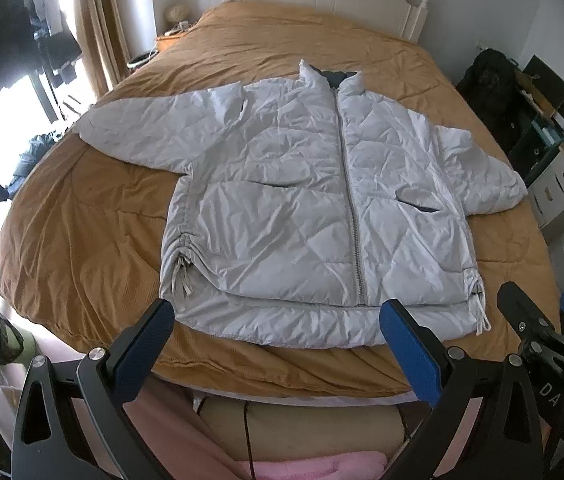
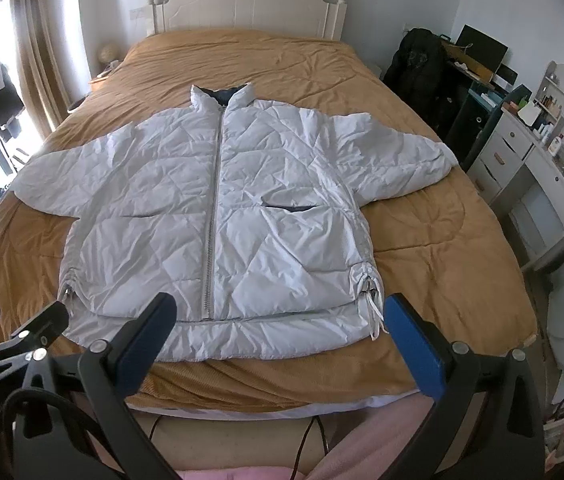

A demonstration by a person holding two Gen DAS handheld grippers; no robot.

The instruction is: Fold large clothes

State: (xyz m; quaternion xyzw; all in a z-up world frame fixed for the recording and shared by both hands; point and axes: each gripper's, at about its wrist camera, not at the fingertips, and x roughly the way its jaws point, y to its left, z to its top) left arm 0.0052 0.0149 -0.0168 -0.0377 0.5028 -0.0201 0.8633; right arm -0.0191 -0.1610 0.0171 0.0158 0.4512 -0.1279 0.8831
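1. Left gripper [image 1: 277, 344]: we see its jaws spread wide, nothing between them, held above the near edge of the bed [image 1: 81, 220] and just short of the jacket's hem.
2. Right gripper [image 2: 277, 340]: jaws likewise spread wide and empty, also at the near edge of the bed, level with the hem. It shows at the right margin of the left wrist view, so the two sit side by side.
3. White quilted jacket [image 1: 302, 208]: lies flat on the bed, front up, zip closed, collar toward the headboard [image 2: 247, 0], hem toward us. Both sleeves are spread out to the sides. Drawstring ties hang at both hem corners.
4. Bed: covered with a mustard-brown spread, creased around the jacket.
5. Beyond: curtains [image 2: 37, 40] on the left, a white dresser [image 2: 522, 168] on the right.
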